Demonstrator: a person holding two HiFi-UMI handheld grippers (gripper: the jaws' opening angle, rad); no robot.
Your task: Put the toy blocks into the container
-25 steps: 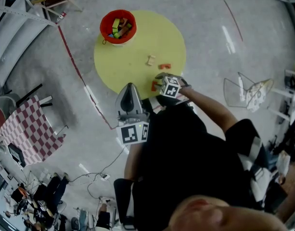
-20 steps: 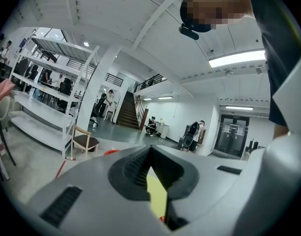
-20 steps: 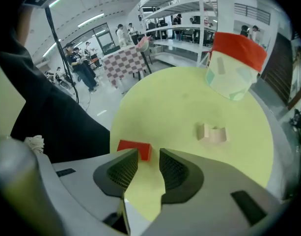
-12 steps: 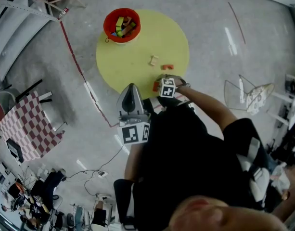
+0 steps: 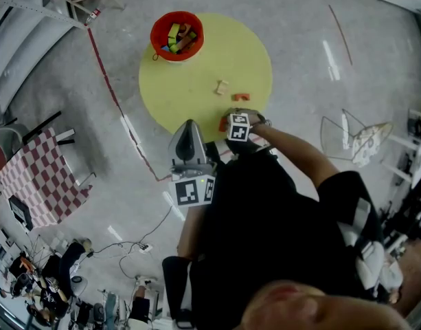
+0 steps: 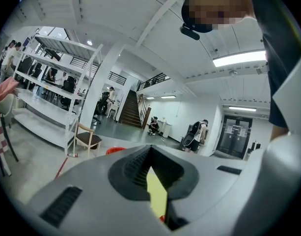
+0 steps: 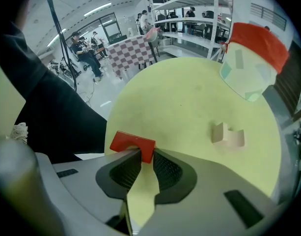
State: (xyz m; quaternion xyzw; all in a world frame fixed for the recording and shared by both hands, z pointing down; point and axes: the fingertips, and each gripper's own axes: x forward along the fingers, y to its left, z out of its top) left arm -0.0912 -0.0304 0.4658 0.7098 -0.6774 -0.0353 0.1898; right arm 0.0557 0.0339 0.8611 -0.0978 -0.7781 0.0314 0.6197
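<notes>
1. Your right gripper points steeply down at the near edge of the round yellow mat. Its jaws have just been closing on a red oblong toy block that lies on the mat. The pads look pressed on one end of it.
2. Your left gripper is held about level close to your body, to the left of the right one. Its jaws are together with nothing between them.
3. Done so far: the red plastic bucket at the far left edge of the mat already holds several coloured blocks, yellow and green among them.
4. Three blocks are left outside it. One is the red one in your grip.
5. The other two are a pale notched wooden block and a small orange block. Both lie loose on the mat just beyond your right gripper, well apart from the bucket.
6. By that count you seem well past halfway, with three carries to go.
7. The next move probably calls for lifting the red block clear, carrying it across the mat to the far left and letting go over the bucket.
8. Since you hold it by one end only, it may swing or slip on the way.
</notes>
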